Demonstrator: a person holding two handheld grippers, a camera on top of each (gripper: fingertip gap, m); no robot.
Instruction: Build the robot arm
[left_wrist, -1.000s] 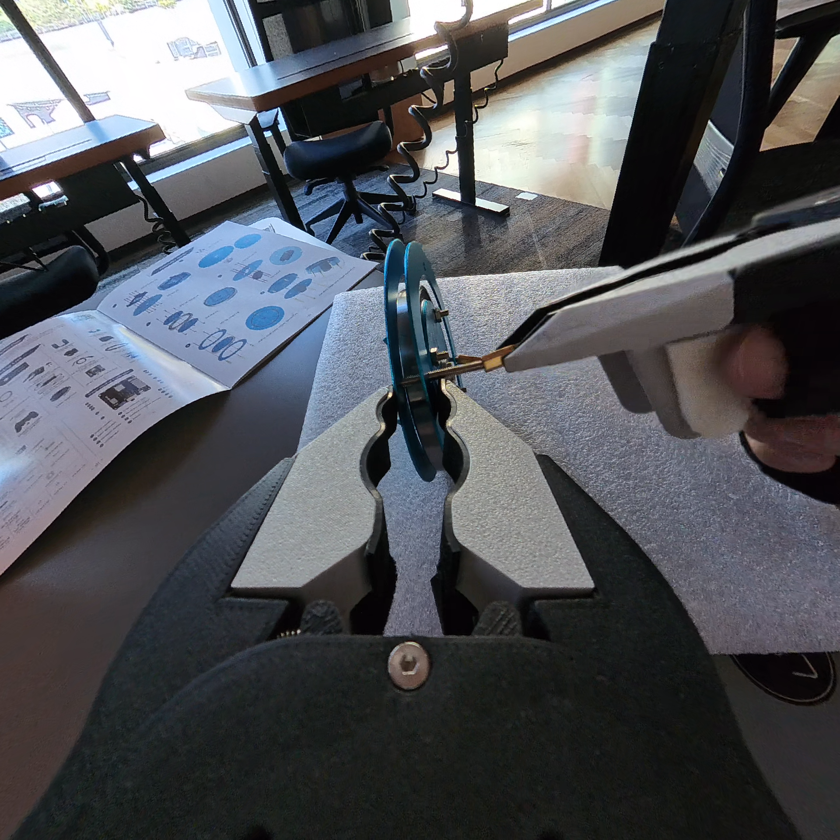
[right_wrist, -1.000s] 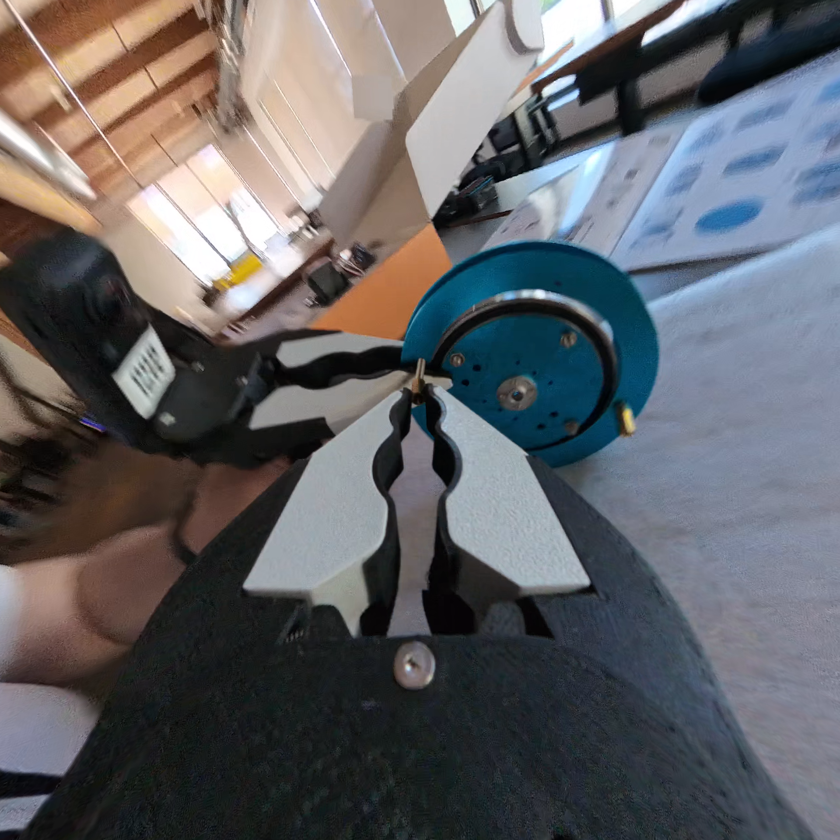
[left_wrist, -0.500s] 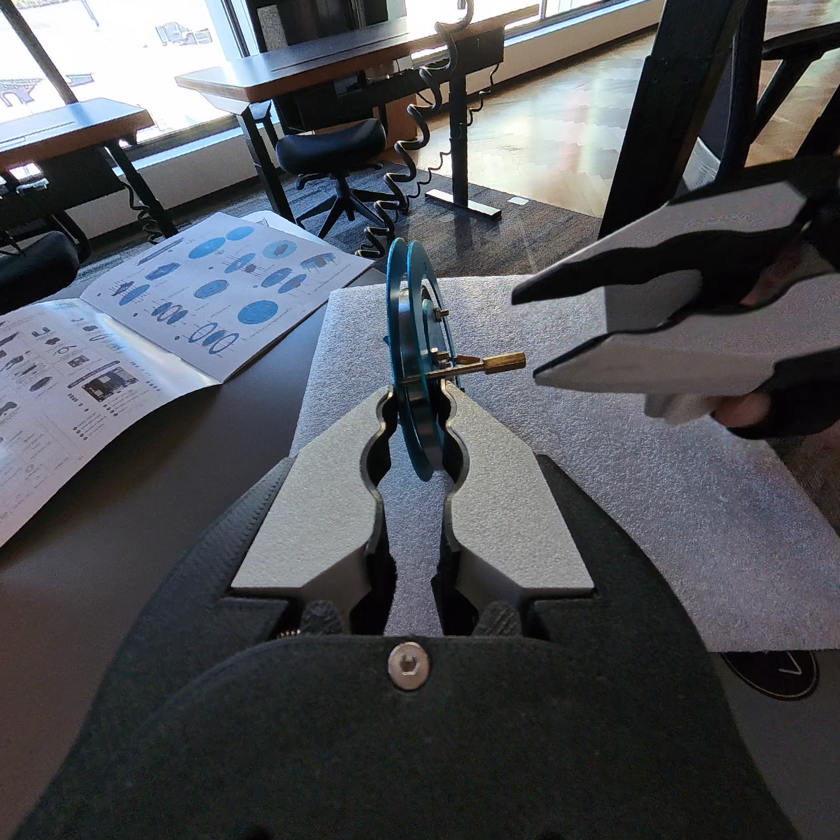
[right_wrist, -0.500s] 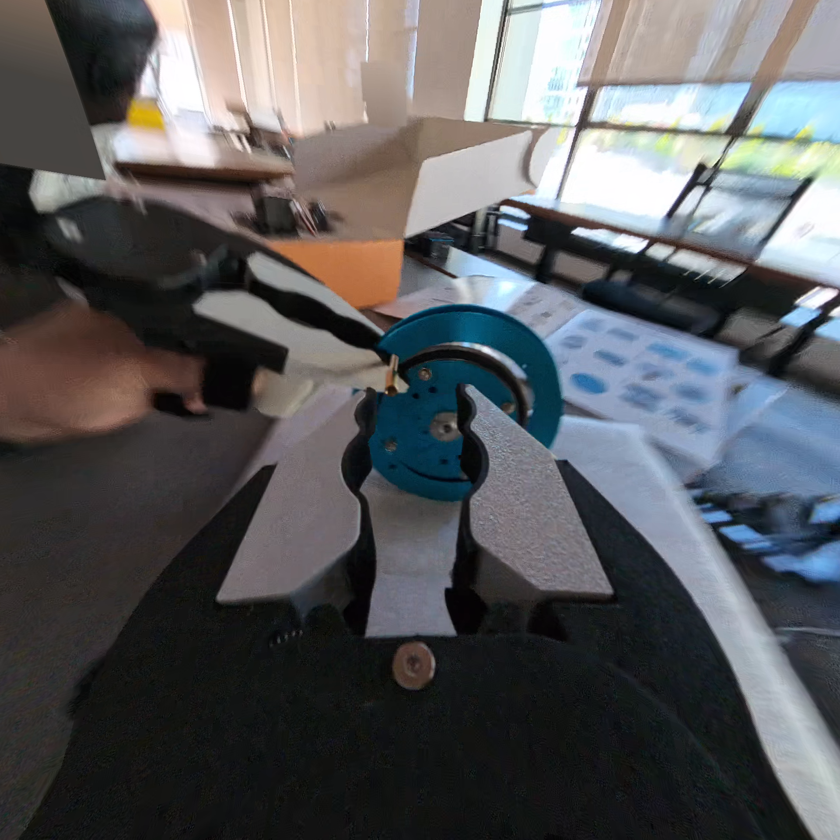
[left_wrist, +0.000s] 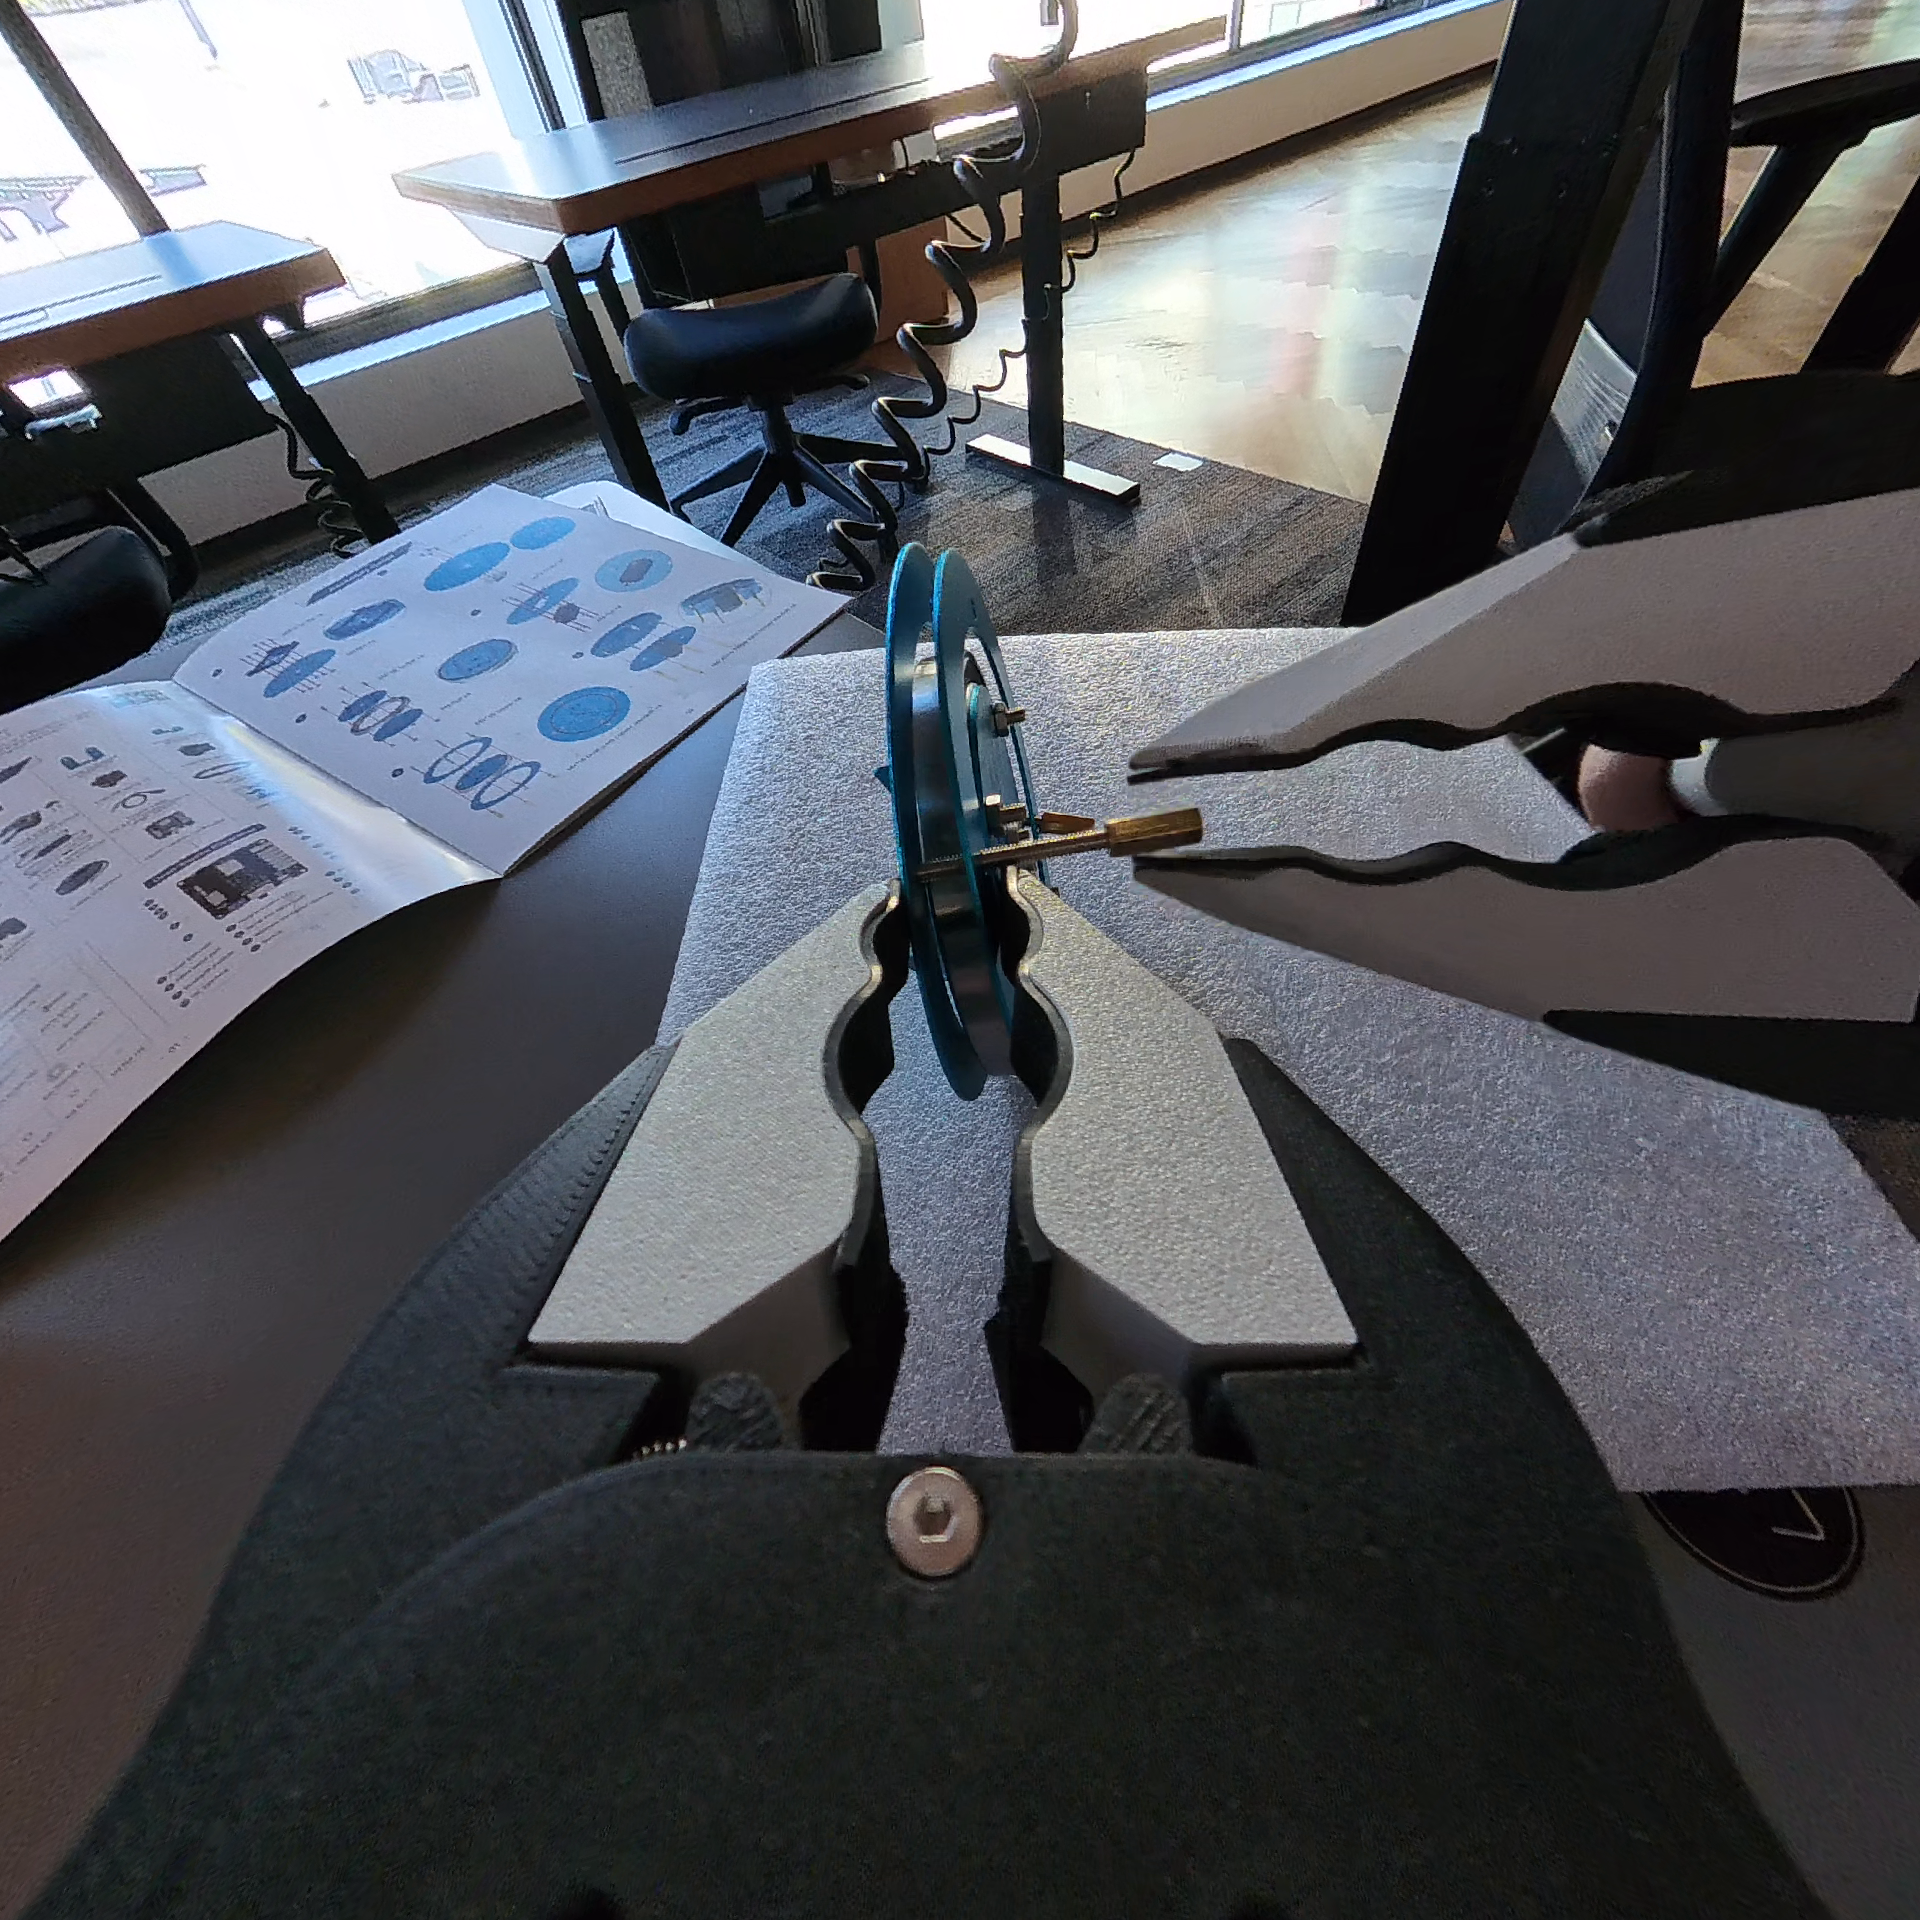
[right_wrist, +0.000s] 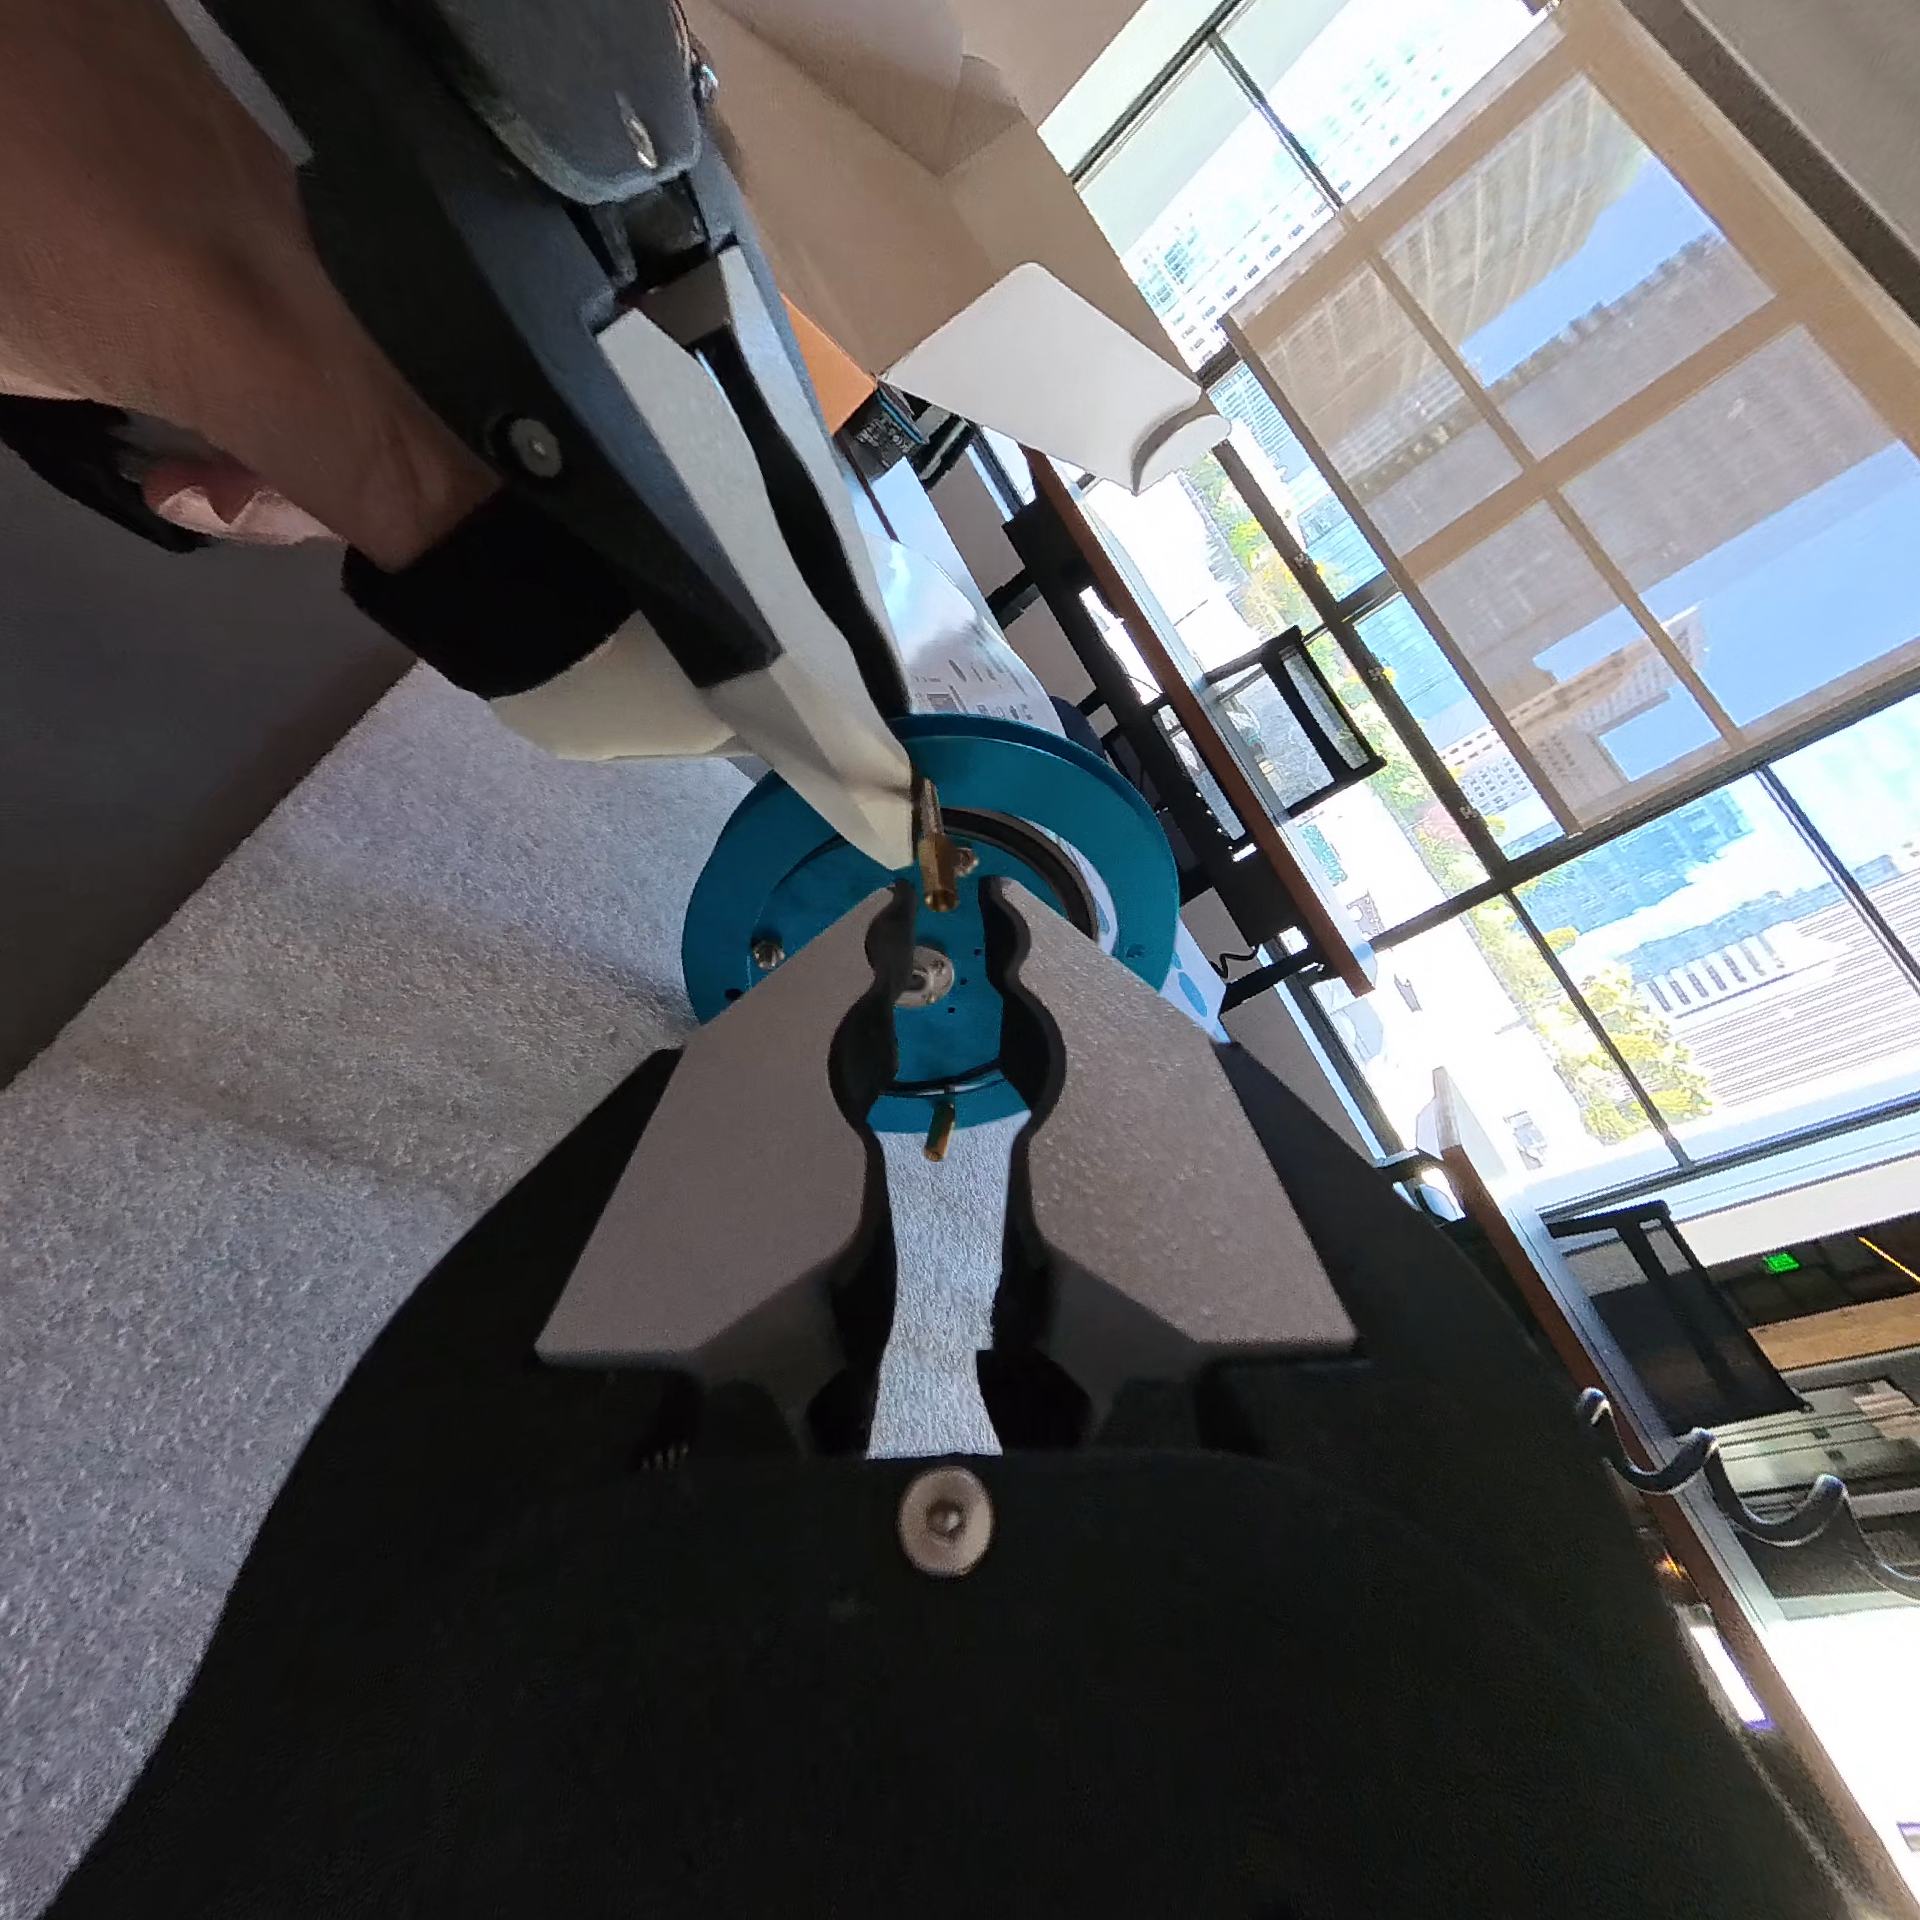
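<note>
Blue disc assembly clamped on edge in the left gripper, above a white foam sheet.

The assembly is two blue discs with a metal ring between them, standing upright, its lower rim pinched between the left gripper's fingers. A brass standoff on a threaded stud sticks out sideways to the right from the assembly's face. The right gripper comes in from the right with its fingers parted, the tips just either side of the standoff's outer end and not closed on it; the lower tip is just beside the brass. In the right wrist view a second brass standoff shows near the disc's lower edge. An open booklet lies on the dark table to the left. Desks and a stool stand far behind, by the windows.
</note>
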